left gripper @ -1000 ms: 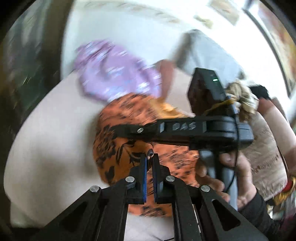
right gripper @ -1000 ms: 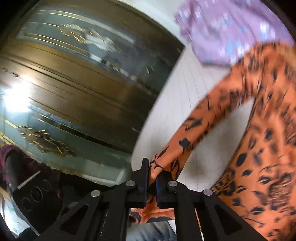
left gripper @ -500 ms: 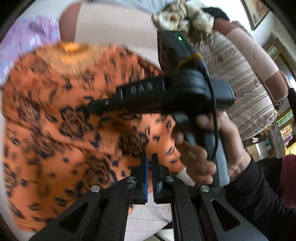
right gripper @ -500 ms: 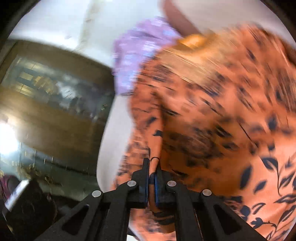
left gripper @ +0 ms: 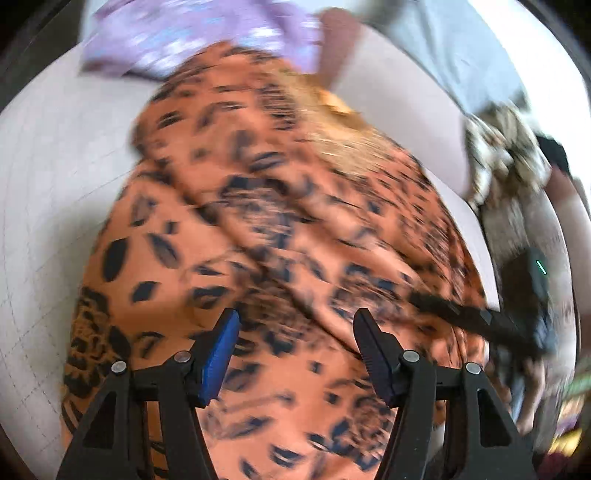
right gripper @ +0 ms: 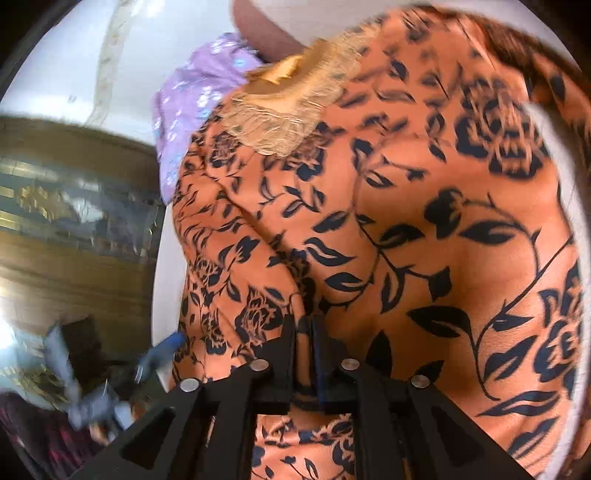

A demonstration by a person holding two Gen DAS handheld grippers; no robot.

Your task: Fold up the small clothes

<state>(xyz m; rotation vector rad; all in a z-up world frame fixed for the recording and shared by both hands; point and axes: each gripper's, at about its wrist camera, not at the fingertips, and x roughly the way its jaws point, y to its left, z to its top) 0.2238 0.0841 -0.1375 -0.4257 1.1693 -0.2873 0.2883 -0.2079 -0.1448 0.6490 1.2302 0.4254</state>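
Note:
An orange garment with a black floral print [left gripper: 280,236] lies spread on a pale quilted surface [left gripper: 48,177]; it fills the right wrist view [right gripper: 424,229], with a gold lace neckline [right gripper: 291,103] at the top. My left gripper [left gripper: 293,347] is open just above the cloth, holding nothing. My right gripper [right gripper: 304,328] is shut on a fold of the orange garment. The right gripper also shows at the right edge of the left wrist view [left gripper: 480,317].
A lilac flowered garment [left gripper: 192,33] lies beyond the orange one; it also shows in the right wrist view [right gripper: 195,99]. A beige patterned cloth heap [left gripper: 506,147] and a striped cushion sit at the right. A dark wooden cabinet [right gripper: 74,221] stands to the left.
My left gripper was shut on the orange garment and has opened and let it go. The garment has come down flat on the surface. My right gripper stays shut on its fold.

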